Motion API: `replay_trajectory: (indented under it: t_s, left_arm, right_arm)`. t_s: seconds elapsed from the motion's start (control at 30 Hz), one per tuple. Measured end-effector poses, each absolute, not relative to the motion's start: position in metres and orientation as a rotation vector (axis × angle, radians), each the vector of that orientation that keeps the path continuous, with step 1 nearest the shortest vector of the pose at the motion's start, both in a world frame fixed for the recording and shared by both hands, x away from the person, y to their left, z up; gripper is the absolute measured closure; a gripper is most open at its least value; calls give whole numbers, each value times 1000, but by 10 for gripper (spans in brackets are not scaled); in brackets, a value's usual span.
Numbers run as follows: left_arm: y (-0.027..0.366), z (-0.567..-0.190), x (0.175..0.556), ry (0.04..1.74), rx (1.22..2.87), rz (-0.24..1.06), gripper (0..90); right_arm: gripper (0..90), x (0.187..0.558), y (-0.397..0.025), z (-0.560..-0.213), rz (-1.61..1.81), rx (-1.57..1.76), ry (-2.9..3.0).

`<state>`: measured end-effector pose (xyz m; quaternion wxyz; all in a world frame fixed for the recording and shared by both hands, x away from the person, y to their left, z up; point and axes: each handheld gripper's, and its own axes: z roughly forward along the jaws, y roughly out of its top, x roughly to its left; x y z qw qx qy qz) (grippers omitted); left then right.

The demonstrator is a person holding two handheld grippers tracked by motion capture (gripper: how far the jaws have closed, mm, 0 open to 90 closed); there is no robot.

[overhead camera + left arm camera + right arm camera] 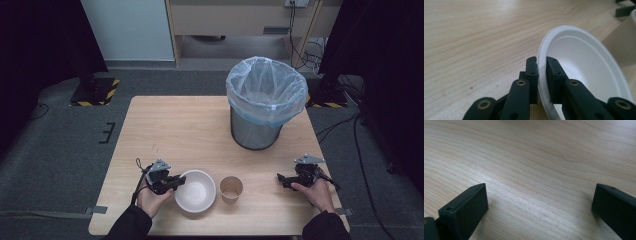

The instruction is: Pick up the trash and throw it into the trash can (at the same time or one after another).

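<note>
A white paper bowl [196,191] sits near the table's front edge. My left gripper [175,183] is shut on the bowl's left rim; in the left gripper view the bowl [584,67] has its rim pinched between the two black jaws of my left gripper [542,65]. A brown paper cup [231,189] stands upright just right of the bowl. My right gripper [283,179] rests low at the front right, apart from the cup. In the right gripper view my right gripper [539,200] is open with bare wood between the jaws.
A metal waste bin [265,102] lined with a pale blue bag stands at the back right of the wooden table [175,125]. Cables and black stands lie on the grey floor beyond the table's edges.
</note>
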<state>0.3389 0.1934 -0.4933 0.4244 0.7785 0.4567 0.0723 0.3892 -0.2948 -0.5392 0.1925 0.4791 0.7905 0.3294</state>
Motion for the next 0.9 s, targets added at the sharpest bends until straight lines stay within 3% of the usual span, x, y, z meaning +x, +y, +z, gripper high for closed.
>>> replay_trajectory:
  t_s: [0.9]
  left_arm:
    - [216,-432,331,1064,1662,432,825]
  right_arm:
    - [8,389,-295,-539,925,1342,2220]
